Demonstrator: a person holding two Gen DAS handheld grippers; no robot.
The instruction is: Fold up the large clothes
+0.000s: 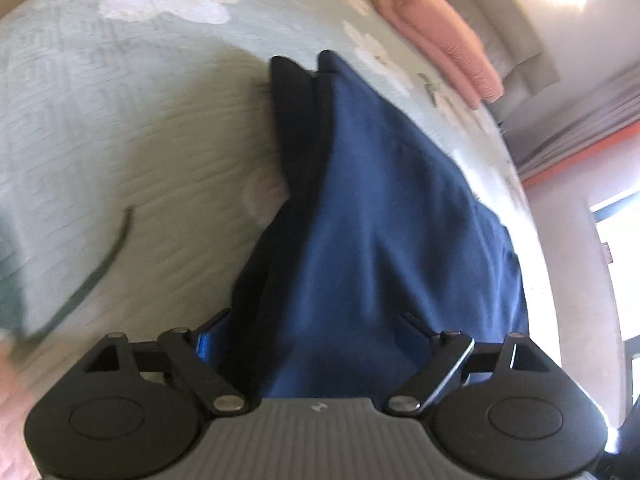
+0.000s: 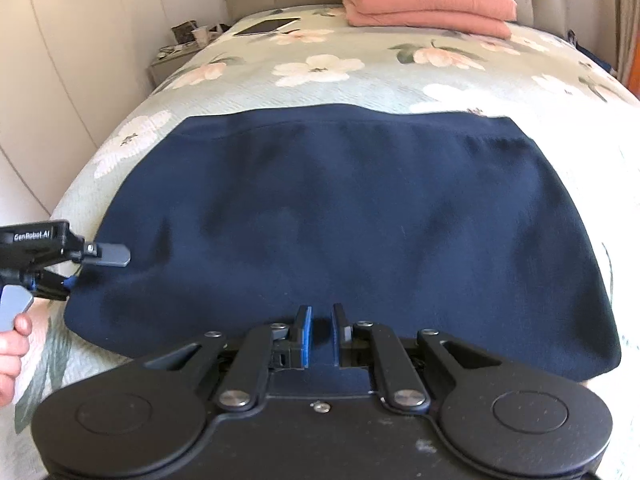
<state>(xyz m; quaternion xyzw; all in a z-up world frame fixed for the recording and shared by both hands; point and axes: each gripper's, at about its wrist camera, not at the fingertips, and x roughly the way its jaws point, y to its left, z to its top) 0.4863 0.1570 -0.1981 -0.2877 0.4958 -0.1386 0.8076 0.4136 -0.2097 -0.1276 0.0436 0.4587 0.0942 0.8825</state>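
Bed: we see a quilted pale-green floral bedspread (image 2: 360,80) carrying everything; its ribbed stitching shows clearly in the left wrist view.
Garment: our navy garment (image 2: 340,220) lies flat as a broad, wide rectangle near the foot edge of the bed, long axis running across the bed from left side to right side, with a banded hem along its far edge. The cloth is smooth, matte knit. In the left wrist view the same garment (image 1: 380,220) runs away from the camera, layered, with a darker fold on its left.
Blanket: a folded salmon-pink blanket (image 2: 428,4), soft and thick, sits by the padded headboard edge.
Tablet: a flat dark-screened tablet (image 2: 266,26) lies near the head-left corner of the bed.
Right gripper: our right gripper (image 2: 320,334) is at the near edge of the garment, blue-padded fingers (image 2: 306,336) drawn close with navy fabric between them, pinching it.
Left gripper: our left gripper (image 1: 320,344) has its fingers spread wide, cloth bunched between them; from the right wrist view it (image 2: 80,268) sits at the garment's left edge.
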